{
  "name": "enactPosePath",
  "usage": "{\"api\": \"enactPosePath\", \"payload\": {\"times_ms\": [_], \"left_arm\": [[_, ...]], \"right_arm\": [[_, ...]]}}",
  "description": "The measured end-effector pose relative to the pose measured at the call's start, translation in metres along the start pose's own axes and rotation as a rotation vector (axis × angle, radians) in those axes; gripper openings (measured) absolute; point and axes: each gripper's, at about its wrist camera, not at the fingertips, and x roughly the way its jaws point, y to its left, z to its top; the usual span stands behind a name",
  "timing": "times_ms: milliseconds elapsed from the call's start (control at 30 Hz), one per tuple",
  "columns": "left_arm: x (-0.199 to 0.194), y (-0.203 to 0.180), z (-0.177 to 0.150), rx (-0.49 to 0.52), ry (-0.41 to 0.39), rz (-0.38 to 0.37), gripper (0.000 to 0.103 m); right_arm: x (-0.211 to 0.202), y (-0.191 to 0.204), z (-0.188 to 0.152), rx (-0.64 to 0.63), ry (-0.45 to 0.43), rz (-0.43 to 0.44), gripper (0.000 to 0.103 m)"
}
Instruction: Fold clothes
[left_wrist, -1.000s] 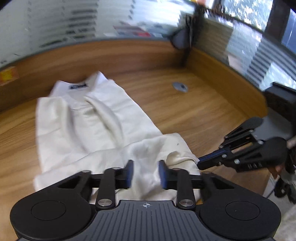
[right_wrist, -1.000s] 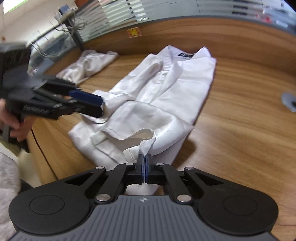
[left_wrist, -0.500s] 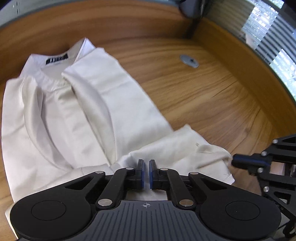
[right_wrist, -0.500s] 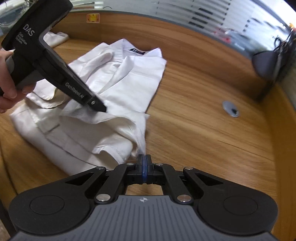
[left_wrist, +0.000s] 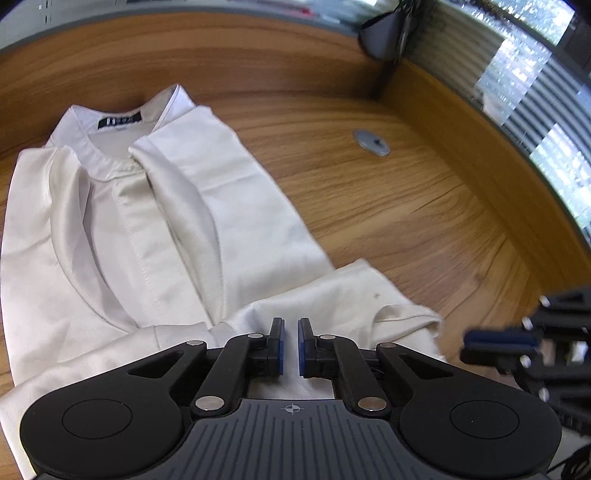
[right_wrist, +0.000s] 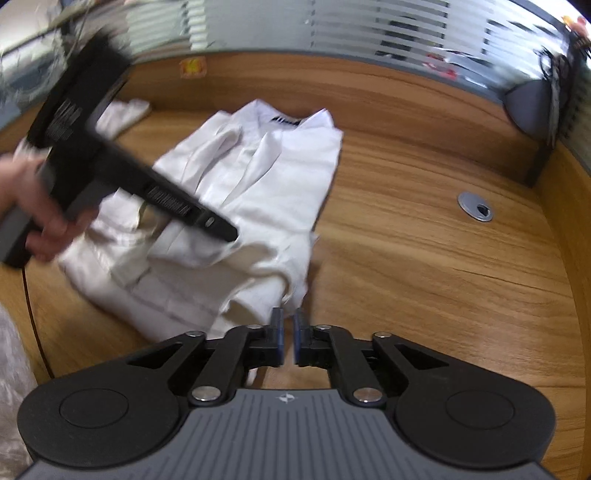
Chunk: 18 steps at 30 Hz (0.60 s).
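Note:
A white collared shirt (left_wrist: 155, 221) lies on the wooden desk (left_wrist: 406, 206), collar at the far side, both sides folded inward and its bottom part folded up toward me. My left gripper (left_wrist: 290, 345) is over the folded-up hem, its jaws a narrow gap apart with nothing gripped. My right gripper (right_wrist: 288, 341) is just off the shirt's (right_wrist: 258, 192) near right corner, jaws slightly apart and empty. The left gripper also shows in the right wrist view (right_wrist: 221, 230), over the hem fold. The right gripper shows blurred in the left wrist view (left_wrist: 498, 345).
A grey cable grommet (left_wrist: 371, 142) sits in the desk right of the shirt. Another white garment (right_wrist: 123, 112) lies at the far left. A raised wooden rim (right_wrist: 369, 85) with glass partitions bounds the desk behind and to the right.
My right gripper has let go of the shirt's corner and opened slightly; the hem now lies on the desk. My left gripper has opened a little and drawn back. Both views have shifted.

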Motion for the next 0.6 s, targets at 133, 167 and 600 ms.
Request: {"api": "enactPosePath", "payload": {"times_ms": [133, 167, 600], "left_arm": [[-0.010, -0.008, -0.004, 0.017, -0.030, -0.010, 0.009], [-0.013, -0.009, -0.006, 0.021, -0.035, -0.013, 0.011], [-0.059, 0.013, -0.028, -0.066, -0.098, -0.015, 0.018]], "right_arm": [[0.005, -0.026, 0.009, 0.026, 0.003, 0.087, 0.034], [0.008, -0.032, 0.011, 0.028, 0.012, 0.113, 0.034], [0.059, -0.079, 0.017, 0.188, 0.115, 0.478, 0.014]]}}
